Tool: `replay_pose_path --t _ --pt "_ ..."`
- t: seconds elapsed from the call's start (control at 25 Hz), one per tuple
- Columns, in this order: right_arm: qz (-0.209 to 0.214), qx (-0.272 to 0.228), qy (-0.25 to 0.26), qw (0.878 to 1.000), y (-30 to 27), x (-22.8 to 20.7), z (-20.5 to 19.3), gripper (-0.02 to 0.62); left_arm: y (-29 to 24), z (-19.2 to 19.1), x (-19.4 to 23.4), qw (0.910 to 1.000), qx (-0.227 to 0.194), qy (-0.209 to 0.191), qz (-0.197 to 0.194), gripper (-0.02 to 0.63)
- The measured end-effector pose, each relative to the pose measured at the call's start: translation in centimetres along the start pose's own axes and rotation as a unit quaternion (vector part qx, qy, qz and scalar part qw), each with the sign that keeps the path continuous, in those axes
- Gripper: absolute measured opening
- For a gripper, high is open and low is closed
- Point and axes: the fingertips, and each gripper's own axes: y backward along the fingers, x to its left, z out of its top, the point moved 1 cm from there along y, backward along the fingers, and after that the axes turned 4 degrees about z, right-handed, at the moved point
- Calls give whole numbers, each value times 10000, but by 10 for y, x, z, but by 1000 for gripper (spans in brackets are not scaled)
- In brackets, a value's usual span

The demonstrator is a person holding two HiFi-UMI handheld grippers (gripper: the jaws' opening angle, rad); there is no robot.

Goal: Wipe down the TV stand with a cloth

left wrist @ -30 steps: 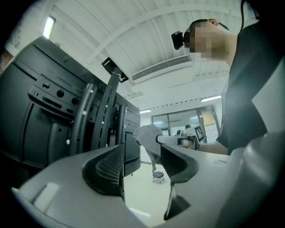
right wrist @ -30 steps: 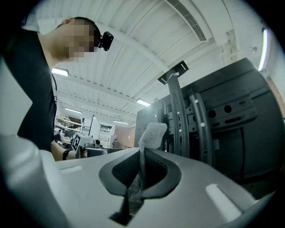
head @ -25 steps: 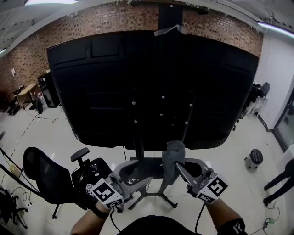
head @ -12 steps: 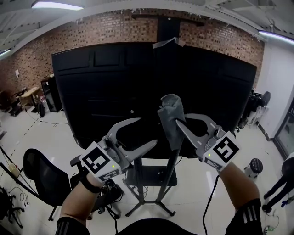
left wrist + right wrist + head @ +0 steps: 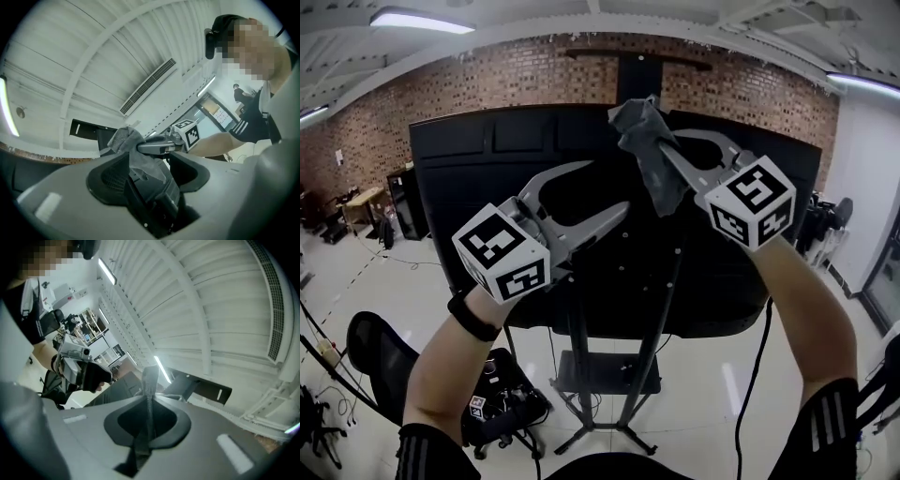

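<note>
I have raised both grippers from low by the TV stand [image 5: 649, 319] base to its top. My right gripper [image 5: 664, 150] pinches the grey cloth [image 5: 645, 141] high before the stand's upright. My left gripper [image 5: 609, 187] gapes empty just beside it. Wiping likely starts from the top.

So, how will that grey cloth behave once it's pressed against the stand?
Likely floppy: the cloth droops in folds from the right tool. Probably light, since a small pinch alone carries it. It should bunch up when pushed rather than slide stiffly.
</note>
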Motion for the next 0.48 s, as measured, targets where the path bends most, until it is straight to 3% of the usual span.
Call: replay_pose_path --t 0.24,0.48 --pt "-558 510 830 9937 -37 -61 31 9 -25 16 33 9998 7 -156 127 293" --pt "-1008 860 1648 9774 -62 -94 64 9 -29 28 31 9997 -5 -239 36 293"
